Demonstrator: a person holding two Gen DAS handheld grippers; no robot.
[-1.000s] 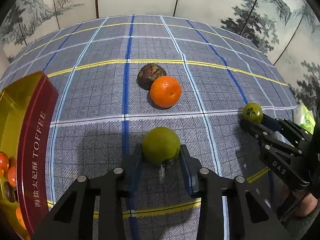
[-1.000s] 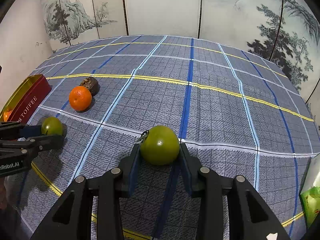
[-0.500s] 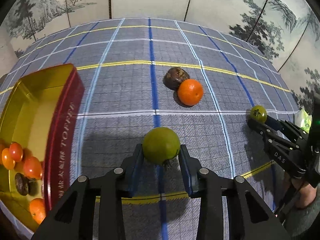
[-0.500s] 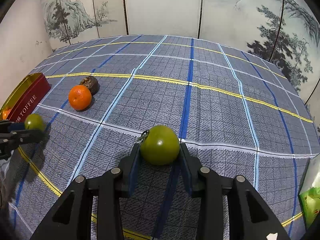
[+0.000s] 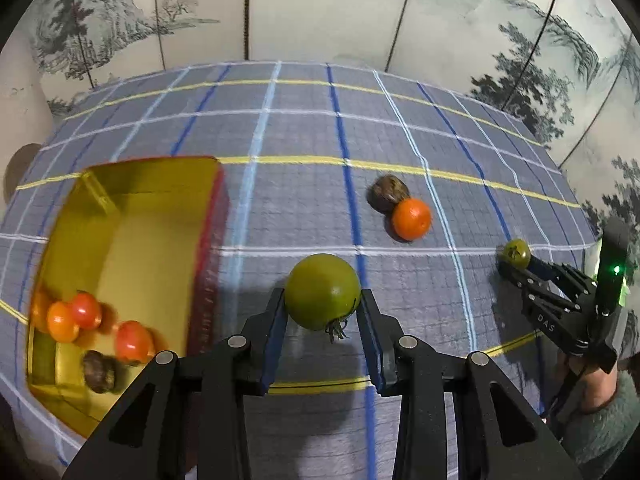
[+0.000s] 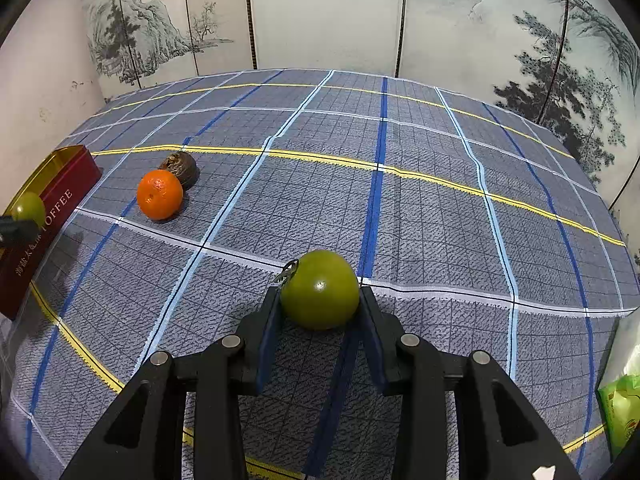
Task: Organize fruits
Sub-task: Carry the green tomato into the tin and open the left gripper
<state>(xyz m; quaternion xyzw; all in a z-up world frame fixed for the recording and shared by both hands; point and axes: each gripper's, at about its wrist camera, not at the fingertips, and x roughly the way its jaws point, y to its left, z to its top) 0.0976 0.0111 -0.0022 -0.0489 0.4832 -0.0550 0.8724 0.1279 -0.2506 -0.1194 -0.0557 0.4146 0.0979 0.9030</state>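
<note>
Both claws point(image 5: 322, 332) point(image 6: 319, 334) grip green tomatoes point(image 5: 322, 297) point(image 6: 319, 294); tin point(image 5: 120, 216) contents blurred.

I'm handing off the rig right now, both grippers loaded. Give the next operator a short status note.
Left gripper: shut on a green tomato, beside the toffee tin.
Right gripper: shut on a second green tomato, above the checked cloth.
Done: the tin already holds small red and orange fruits and a dark one.
Left: tin both tomatoes, then the orange and the dark fruit touching it on the cloth.
</note>
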